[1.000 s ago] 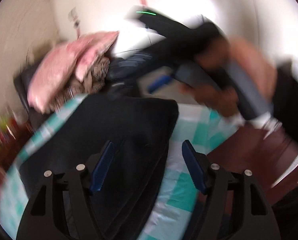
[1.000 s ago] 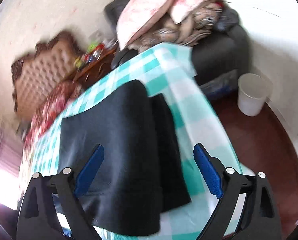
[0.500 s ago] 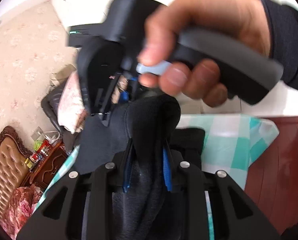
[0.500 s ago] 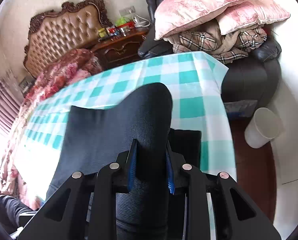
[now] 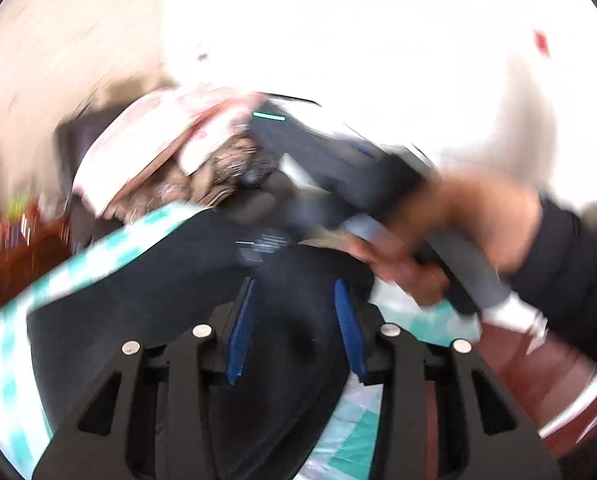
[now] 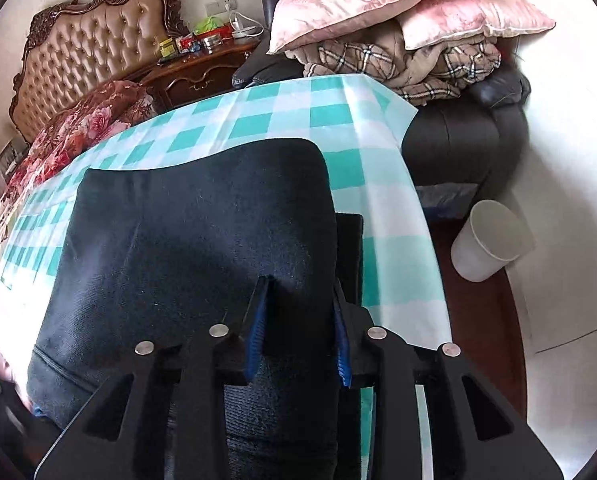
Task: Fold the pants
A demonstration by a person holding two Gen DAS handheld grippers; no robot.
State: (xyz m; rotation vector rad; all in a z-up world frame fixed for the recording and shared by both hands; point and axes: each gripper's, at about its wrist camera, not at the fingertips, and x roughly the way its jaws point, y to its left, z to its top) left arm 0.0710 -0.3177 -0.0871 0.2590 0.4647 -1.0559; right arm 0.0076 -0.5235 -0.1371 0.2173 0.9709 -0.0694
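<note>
Pants (image 6: 202, 240), dark and soft-napped, spread across teal-checked tablecloth (image 6: 378, 184), rounded folded edge toward far side. Right gripper (image 6: 300, 328) clamped on bunched fabric near ribbed waistband. Left gripper (image 5: 296, 320) opening, blue pads (image 5: 240, 332) straddling dark cloth; contact unclear through blur. Best carried over level, both ends together, edges matched, then eased down flat. Thick, limp knit; likely to sag and wrinkle between grips.
</note>
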